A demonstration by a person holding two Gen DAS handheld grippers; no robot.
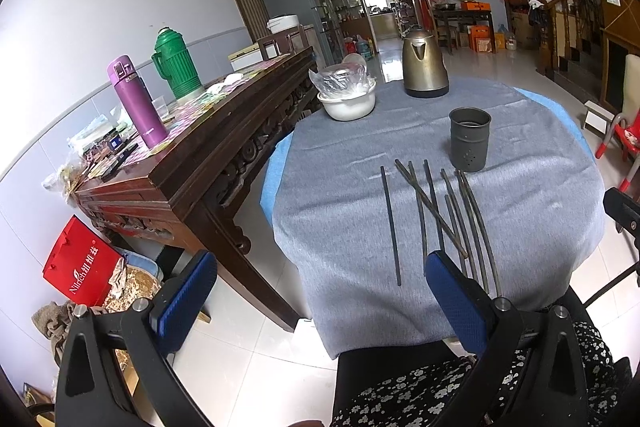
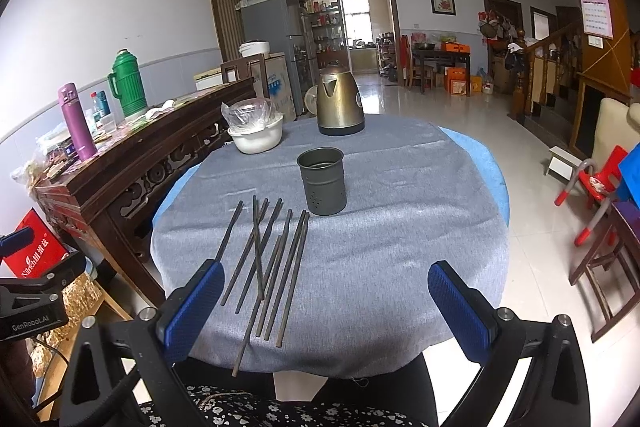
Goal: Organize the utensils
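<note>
the chopsticks [image 2: 264, 259] lie loose on the grey cloth [image 2: 380, 227], some crossing, just in front of the metal holder [image 2: 321, 181] that stands upright, probably to receive them. the left gripper [image 1: 320, 291] and the right gripper [image 2: 326, 303] both hover at the near table edge, fingers wide apart and holding nothing, so no chopstick is picked yet.

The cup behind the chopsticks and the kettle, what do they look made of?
The cup looks like dull grey metal, matte, with small punched holes low on its wall. The kettle seems brushed metal in a bronze tone with soft reflections; its dark base is possibly plastic.
</note>
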